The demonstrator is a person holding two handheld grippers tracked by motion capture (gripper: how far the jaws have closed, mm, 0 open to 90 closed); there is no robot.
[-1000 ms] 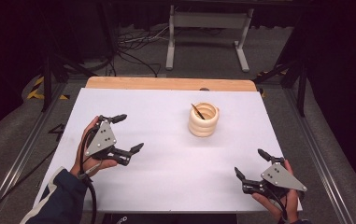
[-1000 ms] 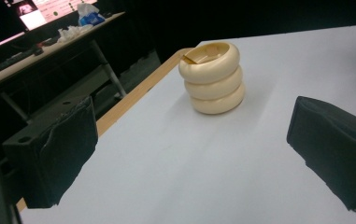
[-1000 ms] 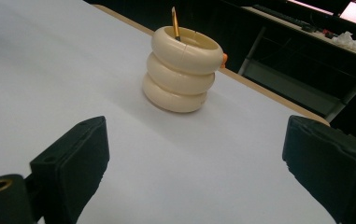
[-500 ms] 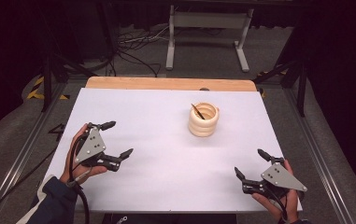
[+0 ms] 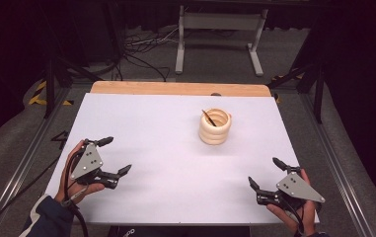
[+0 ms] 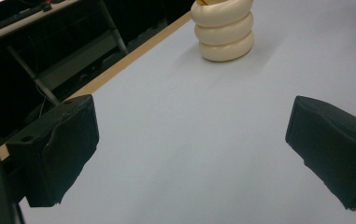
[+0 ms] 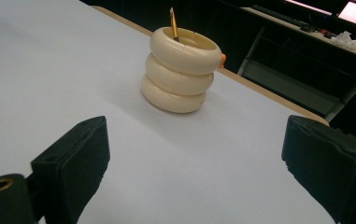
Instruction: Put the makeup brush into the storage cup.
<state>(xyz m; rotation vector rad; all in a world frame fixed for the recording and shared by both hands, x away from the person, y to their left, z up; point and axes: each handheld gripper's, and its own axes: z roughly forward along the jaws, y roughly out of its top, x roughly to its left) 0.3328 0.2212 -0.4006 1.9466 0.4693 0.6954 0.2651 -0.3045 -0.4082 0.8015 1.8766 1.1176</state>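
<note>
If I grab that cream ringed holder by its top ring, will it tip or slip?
The holder looks like three stacked rounded rings, so the open right gripper may slide on the curved, smooth-looking surface. It is taller than its base is wide, so a sideways push could tip it. The pencil leaning inside looks loose and would probably shift.

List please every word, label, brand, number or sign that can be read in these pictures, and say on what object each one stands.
There is no readable text.
The cream ringed holder and the pencil in it bear no marking.
The white table is plain.
The left gripper and right gripper, both open, show no label.
A faint pale mark below the table's near edge is too small to read.
</note>
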